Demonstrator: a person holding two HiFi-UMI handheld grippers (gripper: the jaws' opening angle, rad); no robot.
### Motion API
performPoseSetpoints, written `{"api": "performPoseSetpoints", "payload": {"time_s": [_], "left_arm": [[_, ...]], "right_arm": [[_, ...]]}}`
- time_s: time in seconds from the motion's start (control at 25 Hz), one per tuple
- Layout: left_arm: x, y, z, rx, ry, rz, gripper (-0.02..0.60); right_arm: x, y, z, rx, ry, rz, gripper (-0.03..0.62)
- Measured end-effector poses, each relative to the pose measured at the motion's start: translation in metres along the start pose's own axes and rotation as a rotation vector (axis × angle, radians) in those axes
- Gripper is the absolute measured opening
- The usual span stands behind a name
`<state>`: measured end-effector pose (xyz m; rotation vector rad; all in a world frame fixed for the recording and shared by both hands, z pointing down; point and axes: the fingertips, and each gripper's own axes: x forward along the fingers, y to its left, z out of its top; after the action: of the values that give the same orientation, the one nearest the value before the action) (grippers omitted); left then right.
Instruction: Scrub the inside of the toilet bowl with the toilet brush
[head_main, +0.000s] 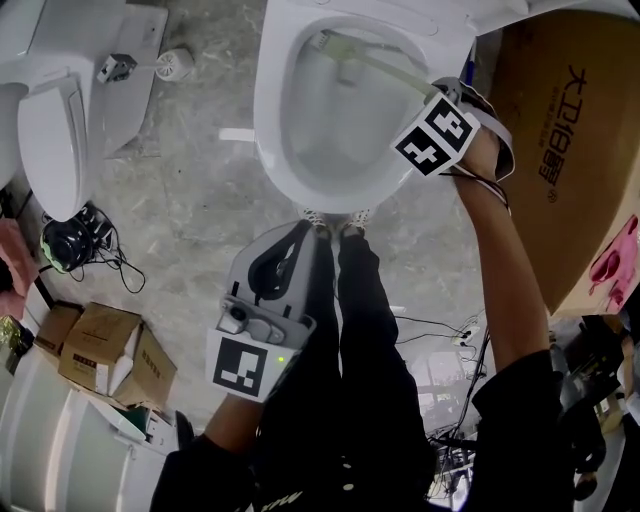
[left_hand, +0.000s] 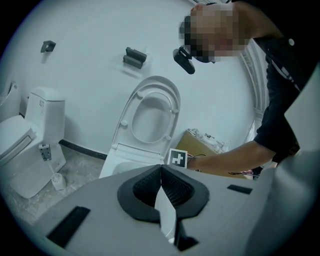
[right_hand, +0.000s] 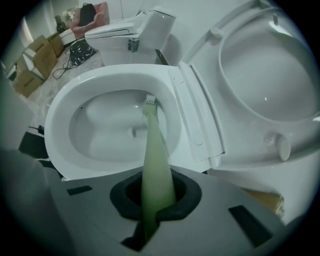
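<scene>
While the toilet brush (right_hand: 153, 150) is clamped by its pale green handle between the jaws of the right gripper (right_hand: 156, 199), its small bristled head is held down inside the toilet bowl (right_hand: 57, 117), near the back wall below the rim. The left gripper (left_hand: 161, 186) is seen well apart from the toilet, above the person's legs (head_main: 360, 340), its jaws pressed together with nothing between them.

Head view steeply down, right gripper view close over bowl (right_hand: 56, 125), left gripper view farther back, bowl shared.
</scene>
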<state>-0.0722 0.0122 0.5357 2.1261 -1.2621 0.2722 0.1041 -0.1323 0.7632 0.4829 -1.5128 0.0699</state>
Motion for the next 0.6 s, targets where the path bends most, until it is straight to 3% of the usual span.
{"api": "performPoseSetpoints", "payload": {"time_s": [0.2,0.36,0.48,0.6], "left_arm": [[0.003,-0.002,0.002,-0.002,0.004,-0.008,0.025],[0.008,-0.002,0.0,-0.003,0.012,-0.019,0.025],[0.011,-0.003,-0.006,-0.006,0.022,-0.023,0.025],[0.013,-0.008,-0.01,-0.012,0.025,-0.029,0.025]], "right_arm": [[0.01,0.06,-0.025,0.187,0.028,0.173,0.012],[0.025,0.082,-0.033,0.326,0.065,0.211,0.012],[0.026,0.08,-0.029,0.329,0.098,0.198,0.014],[0.026,0.083,-0.03,0.244,0.124,0.197,0.012]]}}
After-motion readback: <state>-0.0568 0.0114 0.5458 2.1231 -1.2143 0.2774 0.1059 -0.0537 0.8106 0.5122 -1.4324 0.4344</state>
